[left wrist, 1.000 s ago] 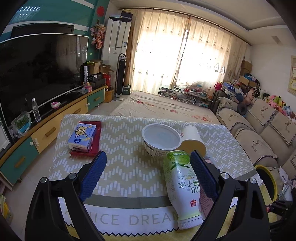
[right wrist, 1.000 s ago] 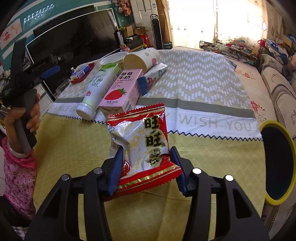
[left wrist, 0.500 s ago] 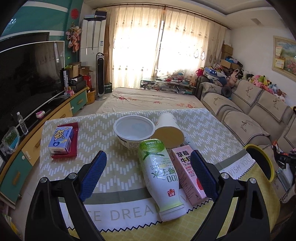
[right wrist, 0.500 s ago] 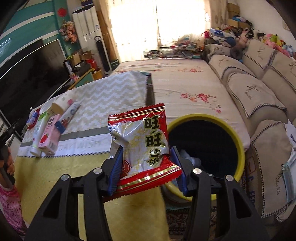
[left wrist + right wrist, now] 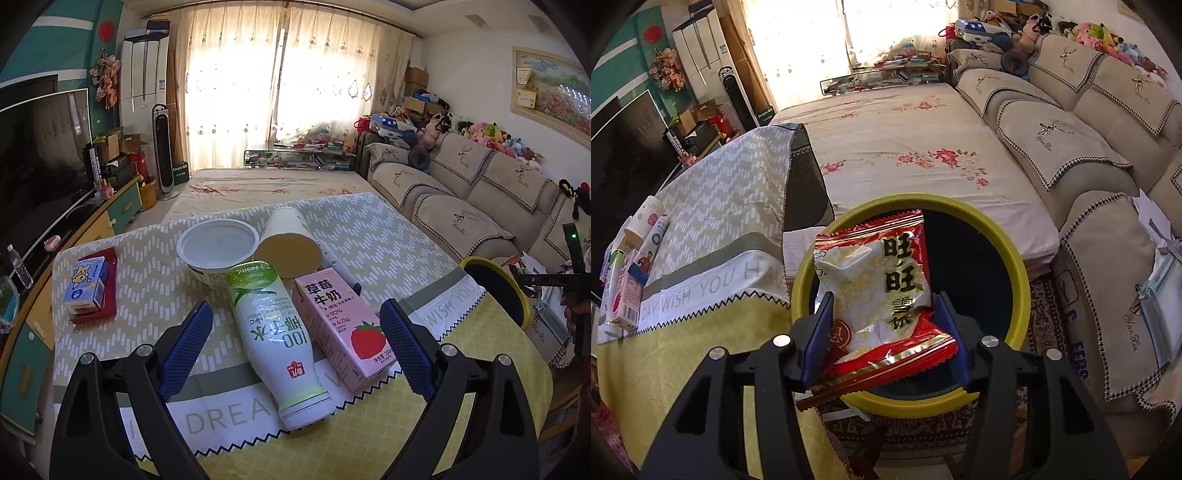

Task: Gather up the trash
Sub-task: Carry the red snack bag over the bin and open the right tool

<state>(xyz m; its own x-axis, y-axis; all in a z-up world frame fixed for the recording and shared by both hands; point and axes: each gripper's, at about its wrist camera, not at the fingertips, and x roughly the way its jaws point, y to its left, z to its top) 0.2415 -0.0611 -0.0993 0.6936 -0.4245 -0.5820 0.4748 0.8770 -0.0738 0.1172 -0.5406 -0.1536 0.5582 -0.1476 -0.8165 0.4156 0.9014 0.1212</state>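
Note:
My right gripper (image 5: 886,332) is shut on a red and white snack bag (image 5: 879,291) and holds it over the open yellow-rimmed trash bin (image 5: 1015,258) beside the table. My left gripper (image 5: 295,347) is open above the table, its fingers either side of a lying white and green drink bottle (image 5: 275,336) and a pink strawberry milk carton (image 5: 341,325). Behind them are a white bowl (image 5: 218,245) and a tipped paper cup (image 5: 288,247). The bin (image 5: 495,284) also shows at the right in the left wrist view.
A small blue carton (image 5: 86,288) sits on a red pad (image 5: 110,306) at the table's left. A white tube (image 5: 338,266) lies behind the milk carton. A sofa (image 5: 1089,155) stands right of the bin, a TV cabinet (image 5: 33,317) left of the table.
My right gripper has swung with the snack bag from over the table to directly above the bin. My left gripper has turned right, bringing the bottle and milk carton between its fingers.

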